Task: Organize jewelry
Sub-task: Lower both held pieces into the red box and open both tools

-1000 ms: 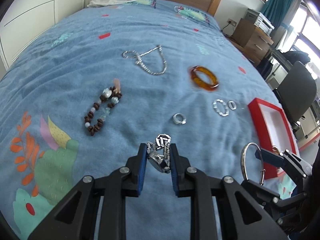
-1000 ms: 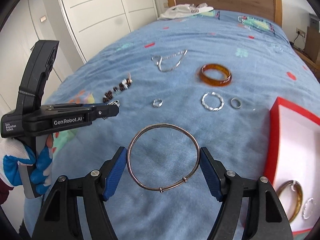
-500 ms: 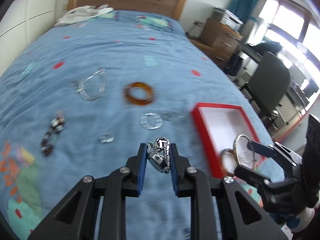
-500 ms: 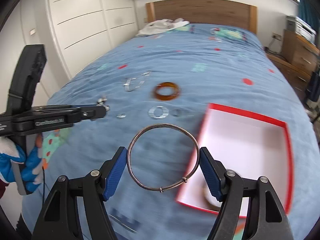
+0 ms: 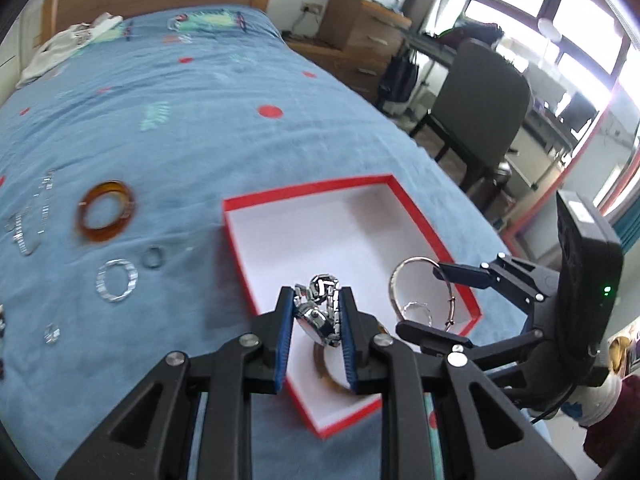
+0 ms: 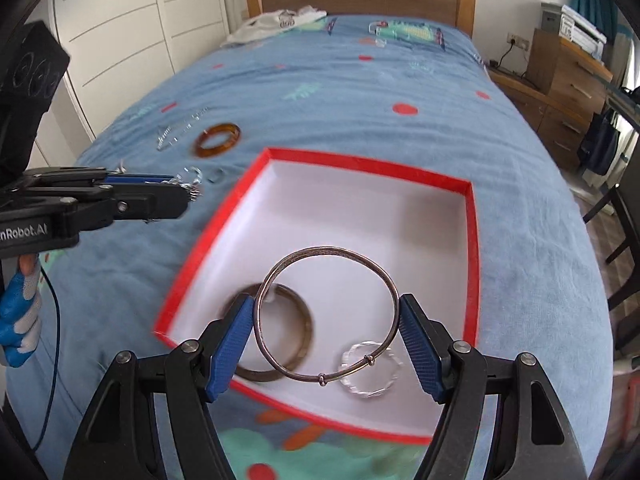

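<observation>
Bangle (image 6: 326,314) in right claw (image 6: 326,344), now over box (image 6: 472,240) | watch (image 5: 318,312) in left claw (image 5: 316,320)

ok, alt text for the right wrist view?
The right gripper grips a thin silver bangle between its blue fingers above a red-rimmed white box on a blue bedspread. The box holds a brown bangle and a clear bracelet; the left gripper carries a watch at left.
</observation>
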### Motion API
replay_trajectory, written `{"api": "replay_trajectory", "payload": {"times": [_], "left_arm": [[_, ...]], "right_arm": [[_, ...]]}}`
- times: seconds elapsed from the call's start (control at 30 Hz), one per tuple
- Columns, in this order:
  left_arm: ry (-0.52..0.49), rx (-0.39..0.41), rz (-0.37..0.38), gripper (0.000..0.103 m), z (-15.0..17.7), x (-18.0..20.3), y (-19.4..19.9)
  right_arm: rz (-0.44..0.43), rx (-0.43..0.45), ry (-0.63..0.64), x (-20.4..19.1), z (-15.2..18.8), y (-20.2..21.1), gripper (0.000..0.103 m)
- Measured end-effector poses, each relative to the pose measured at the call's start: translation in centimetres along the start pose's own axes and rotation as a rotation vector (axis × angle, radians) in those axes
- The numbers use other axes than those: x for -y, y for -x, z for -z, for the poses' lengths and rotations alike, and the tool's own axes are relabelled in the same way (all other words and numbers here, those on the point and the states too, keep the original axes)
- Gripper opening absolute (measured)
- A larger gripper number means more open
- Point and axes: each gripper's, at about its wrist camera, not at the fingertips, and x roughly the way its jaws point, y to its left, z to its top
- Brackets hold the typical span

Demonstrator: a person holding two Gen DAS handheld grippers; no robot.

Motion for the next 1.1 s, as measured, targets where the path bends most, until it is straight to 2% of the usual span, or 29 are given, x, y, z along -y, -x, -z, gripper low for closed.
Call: {"api": "replay_trajectory", "payload": {"times": [0.17, 0.33, 0.5, 0.67, 0.83, 0.97, 1.07, 1.1], "left_arm": [[-0.050, -0.071, -0.019, 0.020, -0.5, 0.8, -4.4], [-0.075, -0.133, -0.031, 0.020, 0.2, 0.8, -7.4], [-0.105, -0.146, -0.056, 0.021, 0.5, 1.1, -8.8], [-0.154, -0.156, -0.100, 0.021, 0.6, 1.5, -9.3], [-0.145, -0.153, -0.094, 0.022, 0.6, 1.3, -9.1], [-0.117, -0.151, -0.066, 0.026, 0.5, 1.0, -8.5], [-0.101, -0.132, -0.054, 0.042, 0.3, 1.2, -7.6], [-0.093, -0.123, -0.044, 0.043, 0.2, 1.2, -7.1]], "right_arm": [[-0.060, -0.057, 0.048, 2.0, 0.0, -2.4, 0.072], [-0.090, -0.122, 0.149, 2.7, 0.0, -4.4, 0.072], [-0.096, -0.145, 0.237, 2.8, -0.6, -5.2, 0.072], [-0.059, -0.184, 0.359, 1.9, -0.4, -6.1, 0.072], [-0.059, -0.192, 0.378, 1.8, -0.3, -5.7, 0.073], [-0.050, -0.192, 0.380, 1.8, -0.1, -4.9, 0.073], [-0.042, -0.168, 0.364, 2.0, -0.1, -3.5, 0.073], [-0.040, -0.159, 0.355, 2.1, -0.1, -2.9, 0.073]]}}
